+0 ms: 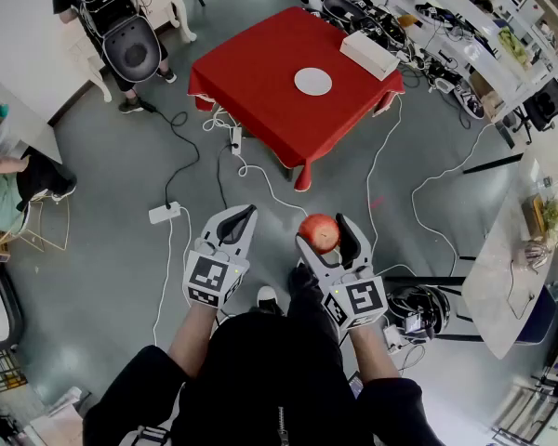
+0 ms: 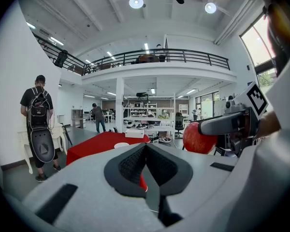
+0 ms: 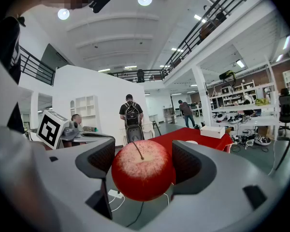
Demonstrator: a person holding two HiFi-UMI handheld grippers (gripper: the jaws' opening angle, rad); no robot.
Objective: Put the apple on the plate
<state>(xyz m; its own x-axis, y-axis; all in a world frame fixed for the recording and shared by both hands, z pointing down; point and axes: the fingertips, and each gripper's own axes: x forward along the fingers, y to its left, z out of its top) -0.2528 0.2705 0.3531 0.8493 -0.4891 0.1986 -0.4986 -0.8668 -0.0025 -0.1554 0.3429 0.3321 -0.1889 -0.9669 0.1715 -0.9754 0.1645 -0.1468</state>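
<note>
The red apple sits between the jaws of my right gripper, which is shut on it at about waist height over the grey floor. In the right gripper view the apple fills the gap between the dark pads, stem up. My left gripper is beside it on the left, shut with nothing in it; its pads meet in a V. The white plate lies on the red-clothed table some way ahead, and shows small in both gripper views.
A white box rests on the table's far right corner. Cables and a power strip lie on the floor between me and the table. A person with a backpack stands at the far left. Cluttered benches line the right.
</note>
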